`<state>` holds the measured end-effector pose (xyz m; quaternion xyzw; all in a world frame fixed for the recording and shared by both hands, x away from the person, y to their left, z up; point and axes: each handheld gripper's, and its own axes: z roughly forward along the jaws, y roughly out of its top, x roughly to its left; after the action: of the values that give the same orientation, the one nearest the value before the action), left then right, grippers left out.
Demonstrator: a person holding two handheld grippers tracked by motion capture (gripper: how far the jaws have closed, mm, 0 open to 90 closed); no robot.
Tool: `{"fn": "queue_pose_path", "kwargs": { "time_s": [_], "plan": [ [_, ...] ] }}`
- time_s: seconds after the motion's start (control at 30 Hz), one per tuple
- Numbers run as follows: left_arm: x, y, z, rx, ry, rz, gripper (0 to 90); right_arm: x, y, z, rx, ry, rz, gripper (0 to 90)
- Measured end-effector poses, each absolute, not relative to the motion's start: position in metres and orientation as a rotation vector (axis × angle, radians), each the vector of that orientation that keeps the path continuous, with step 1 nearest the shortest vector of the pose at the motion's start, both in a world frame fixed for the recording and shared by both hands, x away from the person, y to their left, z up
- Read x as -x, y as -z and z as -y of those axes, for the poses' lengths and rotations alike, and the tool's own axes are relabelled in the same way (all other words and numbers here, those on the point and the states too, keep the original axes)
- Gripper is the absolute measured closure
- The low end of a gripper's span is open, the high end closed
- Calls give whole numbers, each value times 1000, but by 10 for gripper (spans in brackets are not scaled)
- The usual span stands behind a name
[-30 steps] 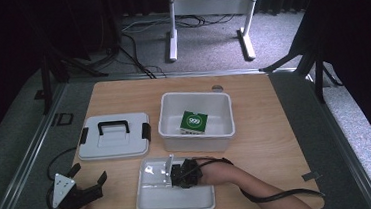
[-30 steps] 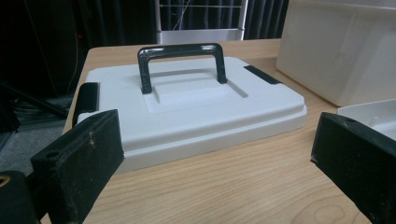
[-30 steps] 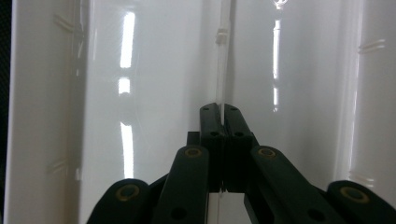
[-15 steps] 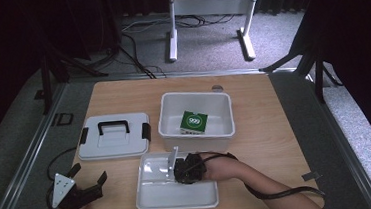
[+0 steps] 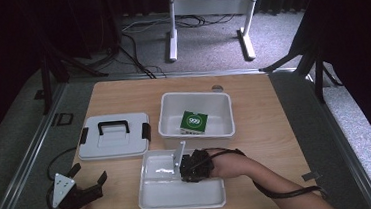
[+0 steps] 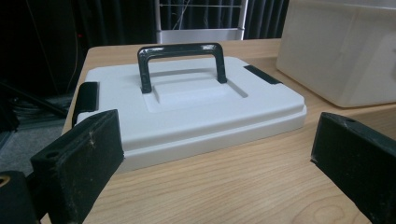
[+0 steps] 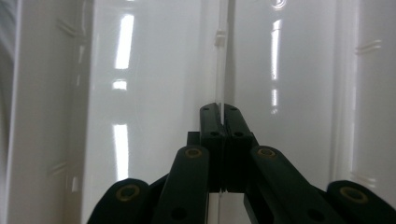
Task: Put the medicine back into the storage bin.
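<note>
Here, the right tongs (image 5: 181, 157) are clenching a thin clear plastic sheet (image 5: 179, 154), holding it upright over the shallow white plastic tray (image 5: 181, 199) near the wooden tabletop's (image 5: 262, 143) front edge. The left tongs (image 5: 86, 173) are resting released, facing the white rectangular lid with a black handle (image 6: 187, 100).

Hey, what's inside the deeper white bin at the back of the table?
A green box with a white logo lies on the floor of the deeper white bin, toward its near wall. The floor just behind that near wall is hidden.
</note>
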<state>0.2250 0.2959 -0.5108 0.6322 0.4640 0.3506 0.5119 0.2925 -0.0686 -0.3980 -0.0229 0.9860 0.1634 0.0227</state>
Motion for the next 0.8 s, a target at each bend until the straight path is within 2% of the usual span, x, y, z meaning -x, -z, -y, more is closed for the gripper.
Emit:
{"fn": "queue_pose_path", "kwargs": {
  "time_s": [0.8],
  "plan": [
    [-225,511,-296,-1522,-845,-1118,21,-299,339,95,69,-568,-2991,888]
  ]
}}
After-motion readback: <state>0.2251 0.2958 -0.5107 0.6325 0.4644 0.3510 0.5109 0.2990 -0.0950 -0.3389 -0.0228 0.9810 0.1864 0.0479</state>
